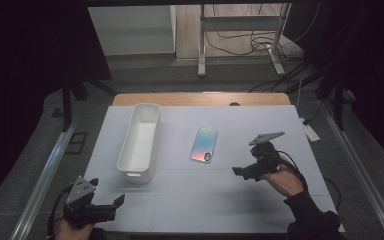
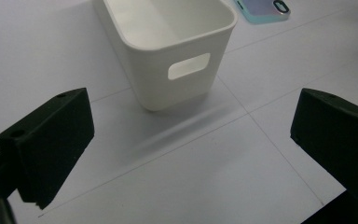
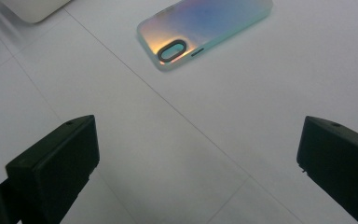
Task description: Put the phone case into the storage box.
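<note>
An iridescent phone case (image 1: 204,145) lies flat, back up, in the middle of the white table (image 1: 195,200); its camera cut-out end faces me (image 3: 200,28). A long white bin (image 1: 140,141) stands empty to its left, its near end with a handle slot (image 2: 177,51). My right gripper (image 1: 241,171) hovers open just right of and nearer than the case, jaws wide with nothing between them (image 3: 196,158). My left gripper (image 1: 111,202) sits open near the front left corner, pointing toward the bin's near end (image 2: 191,144). The case's corner also shows past the bin (image 2: 263,9).
The white sheet covers a wooden table whose far edge (image 1: 200,98) shows at the back. Beyond it are a metal stand (image 1: 240,35) and loose cables (image 1: 260,45) on the floor. Metal rails (image 1: 45,170) run along both sides.
</note>
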Tool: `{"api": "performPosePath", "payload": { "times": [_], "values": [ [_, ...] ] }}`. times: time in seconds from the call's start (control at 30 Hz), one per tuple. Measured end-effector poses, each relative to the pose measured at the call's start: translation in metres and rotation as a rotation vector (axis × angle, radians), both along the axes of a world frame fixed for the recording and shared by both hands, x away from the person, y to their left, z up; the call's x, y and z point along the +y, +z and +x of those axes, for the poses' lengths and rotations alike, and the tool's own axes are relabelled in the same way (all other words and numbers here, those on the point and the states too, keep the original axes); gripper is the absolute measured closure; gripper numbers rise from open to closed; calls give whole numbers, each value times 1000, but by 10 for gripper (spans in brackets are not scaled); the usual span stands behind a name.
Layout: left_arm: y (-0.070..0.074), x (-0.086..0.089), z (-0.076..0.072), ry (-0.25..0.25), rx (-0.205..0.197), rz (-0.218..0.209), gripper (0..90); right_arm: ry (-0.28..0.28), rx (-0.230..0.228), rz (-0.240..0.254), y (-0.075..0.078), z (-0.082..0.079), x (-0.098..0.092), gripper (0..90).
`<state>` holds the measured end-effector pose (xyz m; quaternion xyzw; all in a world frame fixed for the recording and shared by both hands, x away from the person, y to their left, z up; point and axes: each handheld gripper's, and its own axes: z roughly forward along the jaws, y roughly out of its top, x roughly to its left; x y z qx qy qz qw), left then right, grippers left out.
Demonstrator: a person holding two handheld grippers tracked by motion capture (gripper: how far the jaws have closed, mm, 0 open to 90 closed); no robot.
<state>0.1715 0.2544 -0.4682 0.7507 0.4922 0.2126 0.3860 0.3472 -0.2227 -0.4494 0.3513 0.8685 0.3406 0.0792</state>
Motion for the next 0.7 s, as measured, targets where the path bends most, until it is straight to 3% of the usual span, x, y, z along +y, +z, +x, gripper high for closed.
{"api": "performPosePath", "payload": {
  "times": [0.5, 0.7],
  "values": [
    [0, 1, 0, 2, 3, -3, 1, 24, -13, -8, -3, 20, 18, 0],
    [0, -1, 0, 1, 2, 6, 3, 47, -14, -33, -3, 28, 25, 0]
  ]
}}
